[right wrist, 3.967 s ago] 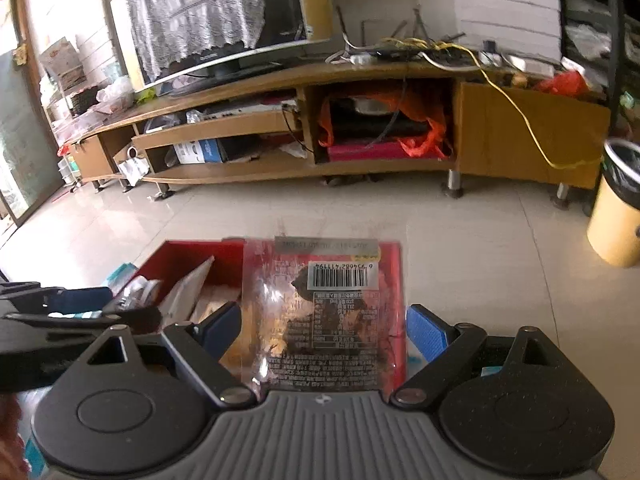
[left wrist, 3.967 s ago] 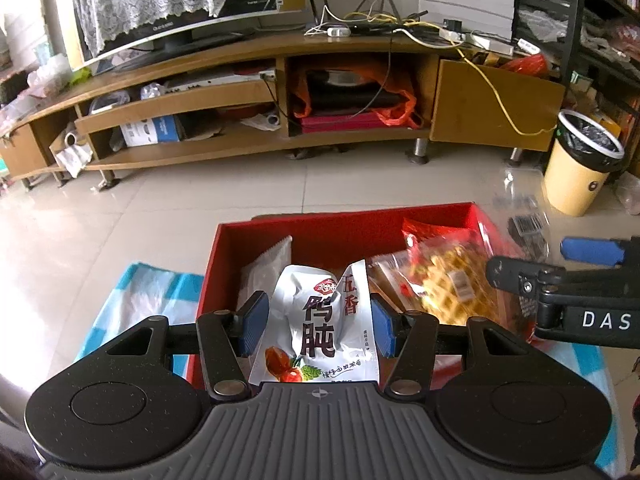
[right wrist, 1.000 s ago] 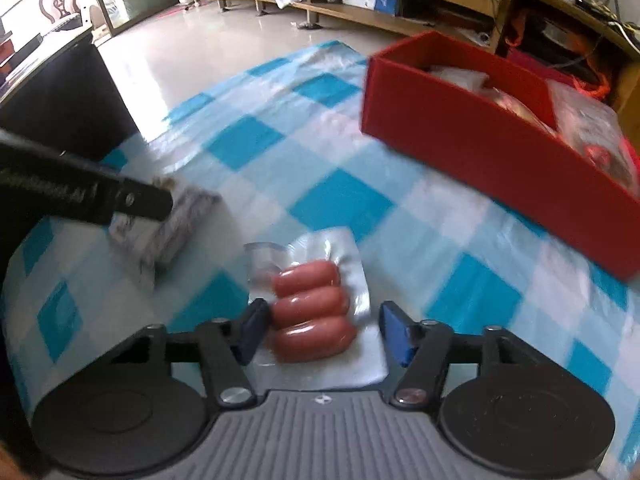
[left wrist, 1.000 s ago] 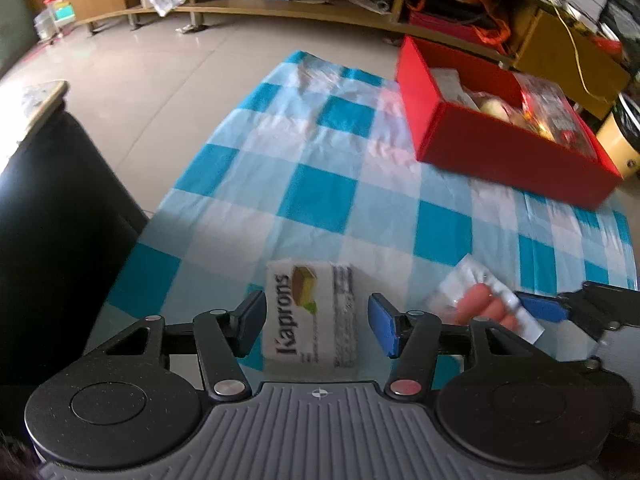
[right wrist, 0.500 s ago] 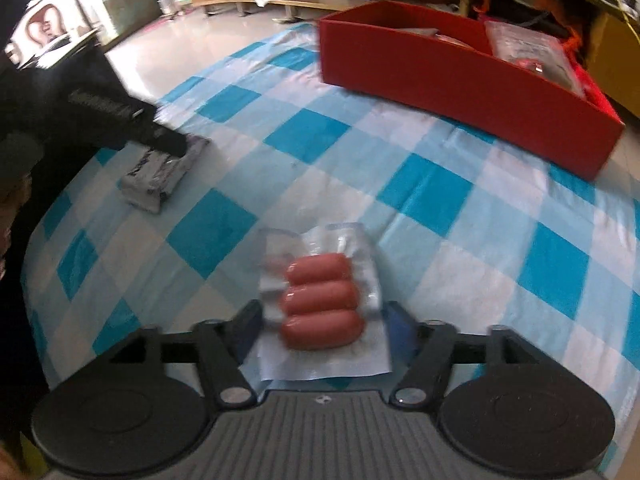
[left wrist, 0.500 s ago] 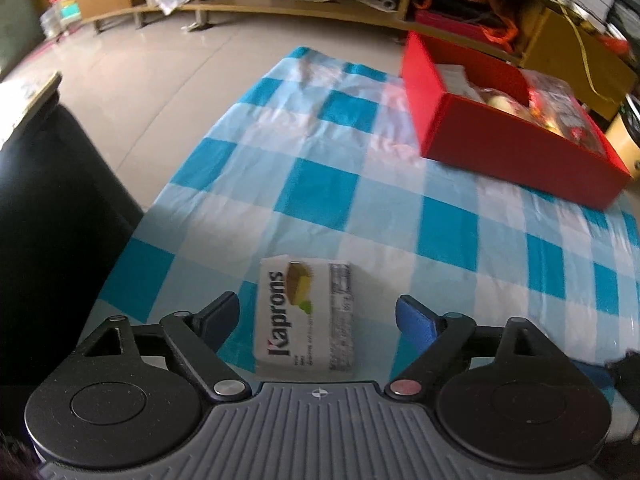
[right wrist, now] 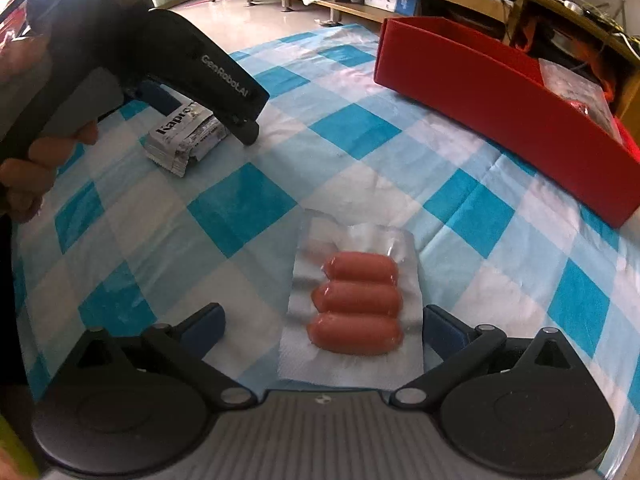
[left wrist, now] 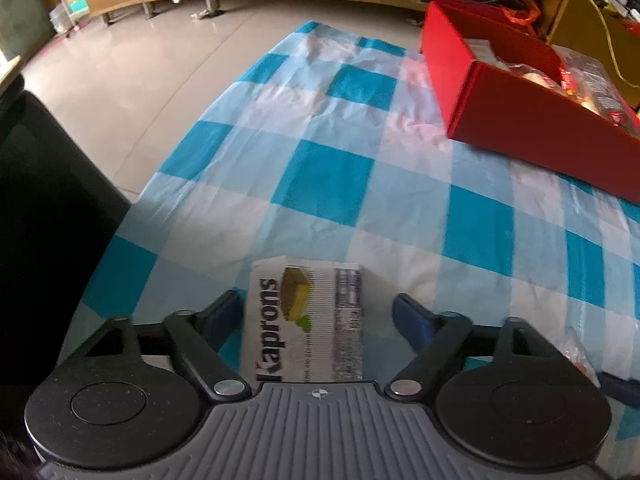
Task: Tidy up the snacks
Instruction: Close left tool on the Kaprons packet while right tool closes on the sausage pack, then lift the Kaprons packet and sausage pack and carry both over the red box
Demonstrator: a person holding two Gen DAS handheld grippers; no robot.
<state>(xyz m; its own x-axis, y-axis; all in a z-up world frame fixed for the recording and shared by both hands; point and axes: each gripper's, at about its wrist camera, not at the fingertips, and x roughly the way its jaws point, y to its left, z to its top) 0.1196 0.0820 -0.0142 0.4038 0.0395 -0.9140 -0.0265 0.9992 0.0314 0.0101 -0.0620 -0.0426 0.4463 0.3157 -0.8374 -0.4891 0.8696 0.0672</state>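
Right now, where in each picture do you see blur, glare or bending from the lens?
Left wrist view: the red box is smeared, the Kaprons pack fairly sharp, the floor has soft glare. Right wrist view: the sausage pack shines, and the checked cloth bends towards the edges.

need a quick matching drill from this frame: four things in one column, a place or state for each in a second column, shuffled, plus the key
Things:
1. white Kaprons snack packet
2. clear vacuum pack of three sausages
3. red cardboard box
4. blue and white checked tablecloth

Place or state:
A. spread flat under everything
B. between the left gripper's jaws, which have just been closing; right pad not touching it
C. at the far side of the table, snacks already inside
D. lying flat between the wide-open right gripper's jaws, which have just been opening

Pairs: 1-B, 2-D, 3-C, 4-A
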